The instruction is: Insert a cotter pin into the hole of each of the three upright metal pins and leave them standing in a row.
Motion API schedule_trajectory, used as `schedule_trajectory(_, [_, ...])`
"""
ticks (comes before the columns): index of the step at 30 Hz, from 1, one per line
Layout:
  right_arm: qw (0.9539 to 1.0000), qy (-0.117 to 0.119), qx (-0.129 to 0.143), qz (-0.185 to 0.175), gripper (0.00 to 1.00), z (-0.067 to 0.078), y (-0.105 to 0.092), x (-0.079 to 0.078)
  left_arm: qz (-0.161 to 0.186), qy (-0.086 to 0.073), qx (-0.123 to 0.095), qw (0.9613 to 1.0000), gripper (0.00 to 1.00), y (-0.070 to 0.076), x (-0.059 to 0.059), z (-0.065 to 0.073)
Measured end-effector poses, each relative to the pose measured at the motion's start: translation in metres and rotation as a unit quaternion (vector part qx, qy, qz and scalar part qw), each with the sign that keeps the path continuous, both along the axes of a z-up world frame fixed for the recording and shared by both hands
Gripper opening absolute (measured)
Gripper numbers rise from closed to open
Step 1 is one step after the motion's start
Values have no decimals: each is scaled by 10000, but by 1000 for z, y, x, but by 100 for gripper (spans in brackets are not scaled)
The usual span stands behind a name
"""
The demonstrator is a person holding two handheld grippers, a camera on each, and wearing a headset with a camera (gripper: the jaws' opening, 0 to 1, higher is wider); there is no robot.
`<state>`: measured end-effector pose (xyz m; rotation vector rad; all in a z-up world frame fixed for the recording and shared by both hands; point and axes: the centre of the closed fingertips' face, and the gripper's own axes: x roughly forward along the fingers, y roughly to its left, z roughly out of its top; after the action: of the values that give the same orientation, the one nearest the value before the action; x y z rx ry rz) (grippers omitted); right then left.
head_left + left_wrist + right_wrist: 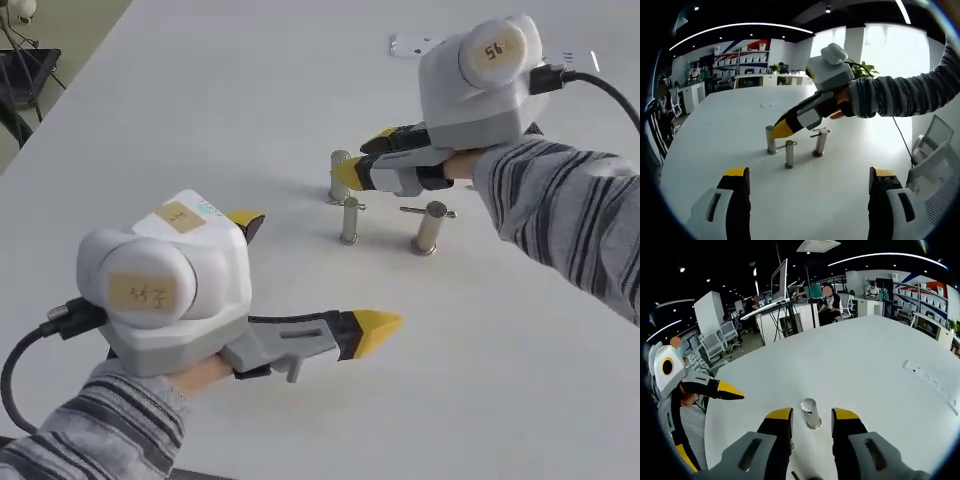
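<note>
Three metal pins stand on the white table point(200, 100). The middle pin point(349, 222) and the right pin point(429, 230) each carry a cotter pin through the head. The far-left pin point(337, 165) shows a bare top in the right gripper view point(810, 412). My right gripper point(362, 155) is open, its jaws on either side of that bare pin, apart from it. My left gripper point(315, 275) is open wide and empty, nearer me than the row. The left gripper view looks at the three pins point(789, 154) and the right gripper point(790, 125).
A white power strip point(415, 45) lies at the far side of the table, also in the right gripper view point(930, 382). Desks, chairs and people are beyond the table. The table edge runs along the left point(60, 110).
</note>
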<state>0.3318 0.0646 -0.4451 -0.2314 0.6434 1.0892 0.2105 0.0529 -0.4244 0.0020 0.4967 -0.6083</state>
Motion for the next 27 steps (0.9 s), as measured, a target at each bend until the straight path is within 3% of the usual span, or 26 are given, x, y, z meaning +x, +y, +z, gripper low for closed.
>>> schedule_trajectory(7, [10000,53,-32,35,21,-8,8,7,9,14,-17,10000,99,1,0,0])
schedule_trajectory(14, [9999,25,-106,63,13,-9,12,4,-20,68,-35,10000,97,1,-3,0])
schedule_trajectory(22, [9999,-16,-122,22,10,-8,14,4,-30,88,-74,9999,97,-1,-3,1])
schedule_trajectory(24, [9998,-76,-154,53,10,-8,13,4,-40,78,-68,9999,96,-2,-3,1])
schedule_trajectory(27, [9980,-420,-332,327,9,-6,12,6,-49,84,-67,9999,96,-2,-3,1])
